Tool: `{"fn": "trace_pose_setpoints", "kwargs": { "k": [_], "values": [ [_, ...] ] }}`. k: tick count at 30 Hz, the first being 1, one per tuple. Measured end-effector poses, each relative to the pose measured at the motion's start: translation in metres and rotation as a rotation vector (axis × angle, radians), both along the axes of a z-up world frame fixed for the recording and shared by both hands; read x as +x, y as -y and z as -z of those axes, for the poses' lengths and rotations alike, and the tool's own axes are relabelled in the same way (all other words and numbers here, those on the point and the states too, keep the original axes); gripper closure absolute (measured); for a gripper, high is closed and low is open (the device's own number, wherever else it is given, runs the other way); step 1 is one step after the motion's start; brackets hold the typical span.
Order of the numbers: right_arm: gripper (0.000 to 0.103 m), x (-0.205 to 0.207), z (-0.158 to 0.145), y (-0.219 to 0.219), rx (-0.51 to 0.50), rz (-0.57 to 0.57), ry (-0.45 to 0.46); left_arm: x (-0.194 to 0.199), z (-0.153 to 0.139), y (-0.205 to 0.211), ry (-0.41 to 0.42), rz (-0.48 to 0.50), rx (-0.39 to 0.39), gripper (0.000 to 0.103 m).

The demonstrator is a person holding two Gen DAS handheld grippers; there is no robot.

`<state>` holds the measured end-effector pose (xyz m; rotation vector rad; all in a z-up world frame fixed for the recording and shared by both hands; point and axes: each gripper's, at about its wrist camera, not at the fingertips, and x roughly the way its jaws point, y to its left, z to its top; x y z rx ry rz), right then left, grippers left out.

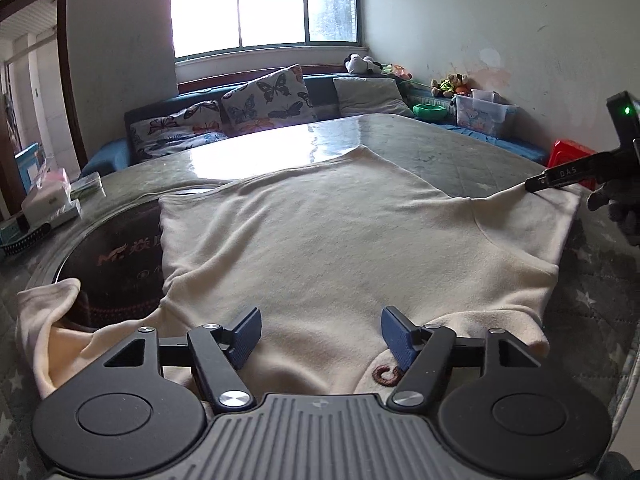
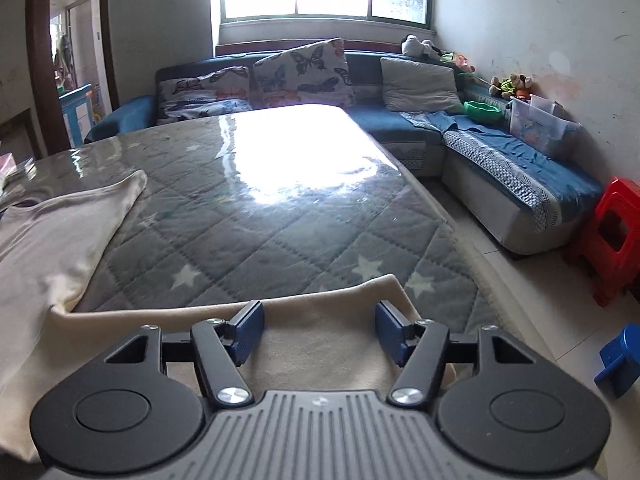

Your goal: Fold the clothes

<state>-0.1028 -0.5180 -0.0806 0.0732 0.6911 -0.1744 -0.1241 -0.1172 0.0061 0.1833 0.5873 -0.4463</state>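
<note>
both grippers agape over cream shirt (image 1: 320,232)

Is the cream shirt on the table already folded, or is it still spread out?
Mostly spread. The cream shirt lies flat on the table, body and one sleeve extended; no completed fold shows.

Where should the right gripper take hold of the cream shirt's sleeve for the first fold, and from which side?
Probably the sleeve's cuff edge, approached from the near side, fingers pointing across the table. The sleeve lies flat and spread beneath the open right gripper, and its far edge curls up slightly off the quilted cover, so one finger could slip beneath it there. The body of the cream shirt lies flat, offering no lip.
</note>
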Motion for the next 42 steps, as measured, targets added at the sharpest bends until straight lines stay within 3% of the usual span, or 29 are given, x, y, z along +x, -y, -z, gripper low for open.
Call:
{"fn": "trace_pose_setpoints", "kwargs": {
  "k": [3,11,14,19,25,28,32,35,38,42],
  "values": [
    [0.036,-0.002,0.003,-0.002,-0.013,0.009,0.023,0.000,-0.006,-0.015,-0.003,-0.021,-0.035,0.033],
    [0.027,-0.005,0.007,-0.002,-0.024,0.004,0.041,0.017,-0.008,-0.074,-0.074,-0.241,-0.119,0.033],
    [0.023,-0.006,0.007,-0.003,-0.024,0.002,0.039,0.020,-0.005,-0.093,-0.080,-0.336,-0.117,0.033],
    [0.013,-0.004,0.007,-0.005,-0.030,-0.001,0.030,0.022,-0.002,-0.109,-0.037,-0.487,-0.025,0.033],
    [0.003,-0.001,0.008,-0.005,-0.025,-0.006,0.017,0.029,-0.004,-0.131,-0.031,-0.657,-0.022,0.031],
    [0.002,-0.001,0.008,-0.004,-0.021,-0.007,0.016,0.036,-0.003,-0.146,-0.046,-0.739,-0.032,0.022],
    [0.000,0.000,0.008,-0.003,-0.016,-0.007,0.014,0.043,-0.003,-0.166,-0.045,-0.822,-0.026,0.018],
    [0.000,0.000,0.008,-0.002,-0.013,-0.008,0.014,0.049,-0.003,-0.178,-0.048,-0.829,-0.034,0.016],
    [0.000,0.000,0.008,-0.001,-0.011,-0.008,0.013,0.056,-0.002,-0.186,-0.051,-0.831,-0.019,0.005],
    [0.000,0.000,0.008,-0.001,-0.010,-0.008,0.014,0.061,-0.001,-0.193,-0.053,-0.839,-0.008,0.003]
  ]
}}
